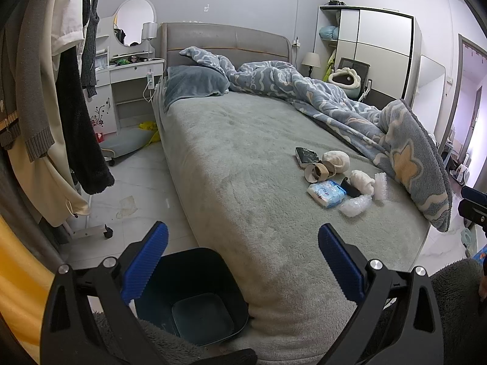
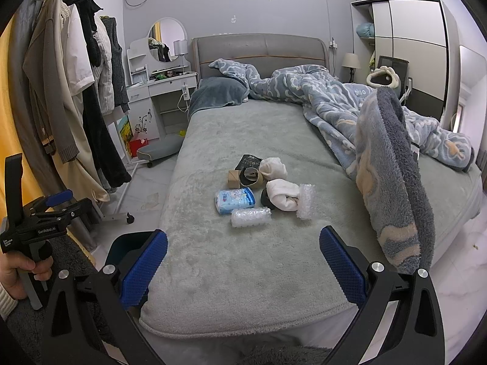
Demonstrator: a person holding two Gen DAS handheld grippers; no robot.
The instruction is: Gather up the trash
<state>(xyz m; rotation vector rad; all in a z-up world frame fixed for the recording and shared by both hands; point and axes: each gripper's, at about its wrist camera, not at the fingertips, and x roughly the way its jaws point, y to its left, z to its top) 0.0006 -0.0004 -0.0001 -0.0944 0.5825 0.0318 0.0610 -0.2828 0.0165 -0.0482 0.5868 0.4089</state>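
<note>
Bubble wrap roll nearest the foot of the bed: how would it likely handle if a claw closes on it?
The bubble wrap roll looks air-filled and thin, so probably very light and squashy, giving under the pads. Its clear plastic may be slippery. Lying as a loose cylinder on the plush bed cover, it could roll a little if nudged, though the pile likely damps that.

my hand-held gripper [image 2: 243, 261] pads are blue; grey-green bed [image 2: 258, 267], blue cloud-patterned blanket [image 2: 334, 97], dark bin [image 1: 194, 292].

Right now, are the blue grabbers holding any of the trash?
No, nothing is held. The left gripper and the right gripper are both open and empty, short of the trash pile on the bed.
</note>
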